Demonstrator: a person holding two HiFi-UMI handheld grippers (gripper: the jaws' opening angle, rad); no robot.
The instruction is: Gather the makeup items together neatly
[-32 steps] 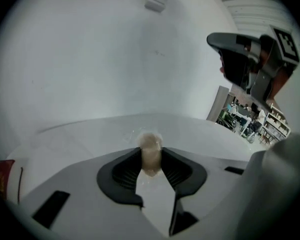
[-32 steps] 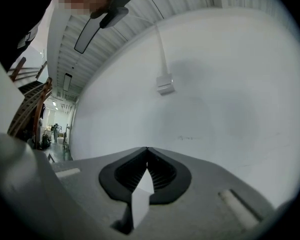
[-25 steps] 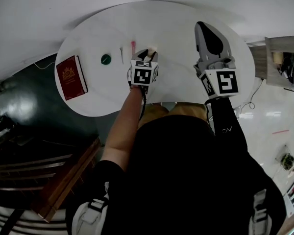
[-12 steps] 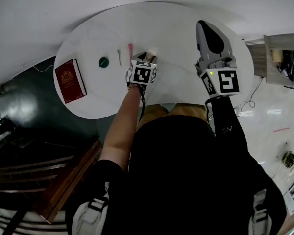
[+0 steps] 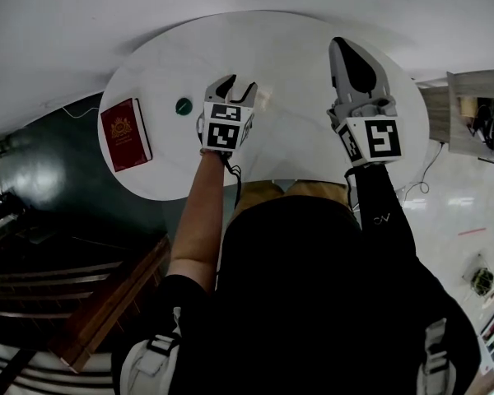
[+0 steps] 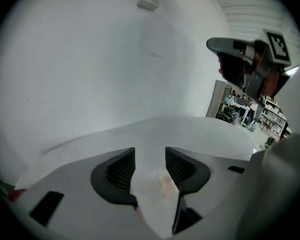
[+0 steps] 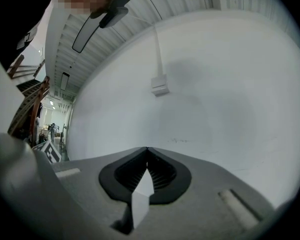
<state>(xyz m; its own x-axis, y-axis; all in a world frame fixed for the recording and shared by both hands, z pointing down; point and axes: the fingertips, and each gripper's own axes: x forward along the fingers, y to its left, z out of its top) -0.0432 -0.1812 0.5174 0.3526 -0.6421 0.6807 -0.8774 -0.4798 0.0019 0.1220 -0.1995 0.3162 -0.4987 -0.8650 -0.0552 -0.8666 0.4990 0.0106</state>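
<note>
Left hand-held gripper [image 5: 235,85], jaws wide after just opening, grips nothing; a pale pinkish makeup item [image 6: 166,186] lies on the desk [image 5: 296,81] below them. Right hand-held gripper [image 5: 356,56]: closed, empty.

One white oval table [image 5: 313,151] stands here. On it lie one red book [image 5: 126,133], one small round green thing [image 5: 183,104] and one small pale peach thing [image 6: 166,185]. Whether more small items lie there cannot be told. There are two grippers, the left gripper [image 5: 235,84] and the right gripper [image 5: 341,46], and each carries one marker cube. One white box [image 7: 160,86] sits on the wall.
</note>
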